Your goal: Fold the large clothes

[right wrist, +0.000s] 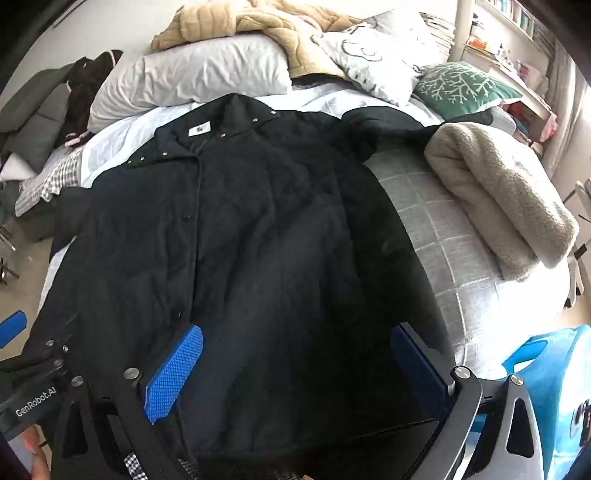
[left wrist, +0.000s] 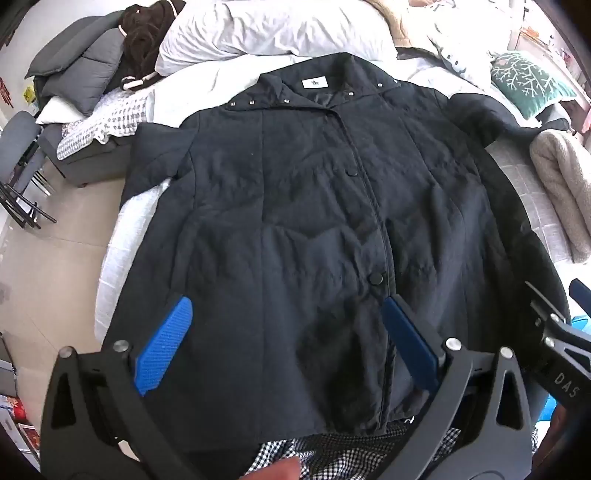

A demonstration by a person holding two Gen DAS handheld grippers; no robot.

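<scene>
A large black quilted jacket [left wrist: 314, 229] lies spread flat, front up, on the bed, collar with a white label [left wrist: 315, 83] at the far end. It also shows in the right wrist view [right wrist: 258, 258]. My left gripper [left wrist: 288, 317] is open and empty, its blue pads [left wrist: 166, 343] held above the jacket's hem, left of the button placket. My right gripper [right wrist: 299, 350] is open and empty above the hem's right part. The left sleeve [left wrist: 151, 162] hangs toward the bed's left edge; the right sleeve [right wrist: 391, 122] lies out to the far right.
White pillows [left wrist: 266, 33] and a tan blanket [right wrist: 258, 26] lie at the bed's head. A folded beige fleece [right wrist: 498, 206] and a green cushion [right wrist: 461, 85] sit right. A blue bin [right wrist: 554, 387] stands at the right. A grey chair with clothes [left wrist: 85, 74] stands left.
</scene>
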